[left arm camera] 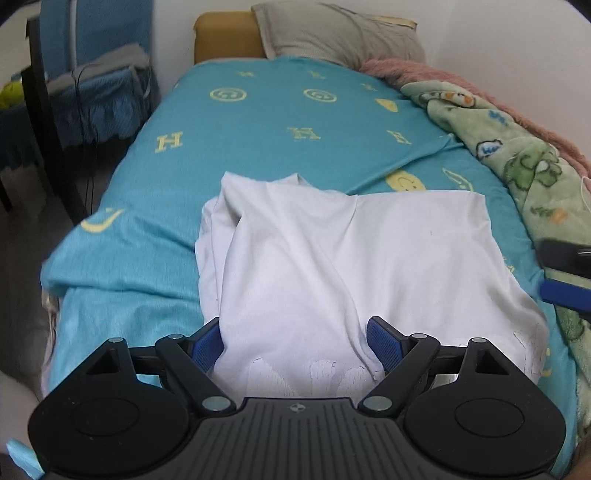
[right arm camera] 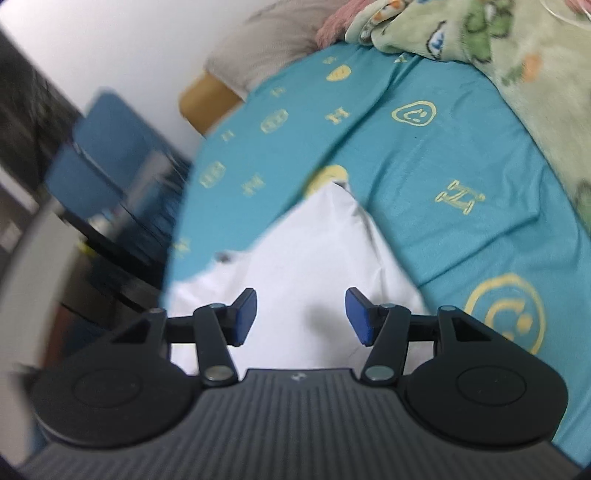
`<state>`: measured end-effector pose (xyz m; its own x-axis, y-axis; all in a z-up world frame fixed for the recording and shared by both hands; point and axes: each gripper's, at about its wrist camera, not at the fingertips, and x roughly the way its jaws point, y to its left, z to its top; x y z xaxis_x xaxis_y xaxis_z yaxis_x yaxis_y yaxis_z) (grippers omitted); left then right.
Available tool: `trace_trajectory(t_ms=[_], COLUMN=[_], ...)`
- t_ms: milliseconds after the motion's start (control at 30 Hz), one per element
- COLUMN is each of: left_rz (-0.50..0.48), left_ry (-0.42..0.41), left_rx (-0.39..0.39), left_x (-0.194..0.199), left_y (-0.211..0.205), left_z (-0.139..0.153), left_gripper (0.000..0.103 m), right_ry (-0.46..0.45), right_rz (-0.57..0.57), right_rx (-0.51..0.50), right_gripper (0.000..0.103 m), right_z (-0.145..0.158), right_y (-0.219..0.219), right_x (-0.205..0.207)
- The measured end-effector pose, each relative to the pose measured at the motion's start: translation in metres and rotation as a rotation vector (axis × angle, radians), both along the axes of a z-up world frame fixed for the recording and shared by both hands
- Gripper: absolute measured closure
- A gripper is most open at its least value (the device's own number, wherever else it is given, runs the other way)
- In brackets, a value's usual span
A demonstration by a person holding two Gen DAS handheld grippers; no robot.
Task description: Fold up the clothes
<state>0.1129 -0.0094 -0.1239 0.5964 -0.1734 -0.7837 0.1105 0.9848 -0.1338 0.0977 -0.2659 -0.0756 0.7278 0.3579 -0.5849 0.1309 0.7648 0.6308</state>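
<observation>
A white garment (left arm camera: 332,258) lies partly folded on the teal bed sheet (left arm camera: 258,122). Its near edge runs between the wide-apart blue pads of my left gripper (left arm camera: 297,345), which is open just above it. My right gripper (right arm camera: 301,317) is open over a corner of the same white garment (right arm camera: 314,258), its blue pads apart with white cloth showing between them. The right gripper's fingers (left arm camera: 565,273) show at the right edge of the left wrist view, beside the garment's right side.
A green cartoon blanket (left arm camera: 517,155) and a pink one (left arm camera: 424,70) lie along the wall side of the bed. A grey pillow (left arm camera: 332,33) sits at the head. A dark chair with blue cloth (left arm camera: 74,92) stands left of the bed.
</observation>
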Motion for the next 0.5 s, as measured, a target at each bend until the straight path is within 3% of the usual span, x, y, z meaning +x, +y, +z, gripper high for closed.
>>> trace_trajectory(t_ms=[33,133,300,500], left_rz=[0.001,0.002,0.006,0.015], left_ry=[0.001,0.002,0.006,0.018], left_rx=[-0.002,0.000,-0.004,-0.017], left_x=[0.000,0.000,0.001,0.003], left_y=[0.000,0.000,-0.001,0.001], left_z=[0.000,0.000,-0.001,-0.002], left_gripper=[0.019,0.019,0.019,0.018], right_ry=[-0.001,0.052,0.195,0.288], right_rz=[-0.003,-0.011,-0.054,-0.232], right_rx=[0.048,0.193,0.406,0.495], right_gripper=[0.045,0.023,0.022,0.024], right_z=[0.002,-0.005,-0.041,-0.078], right_y=[-0.002,-0.005,-0.011,-0.016], right_x=[-0.008,-0.028,-0.038,-0.037])
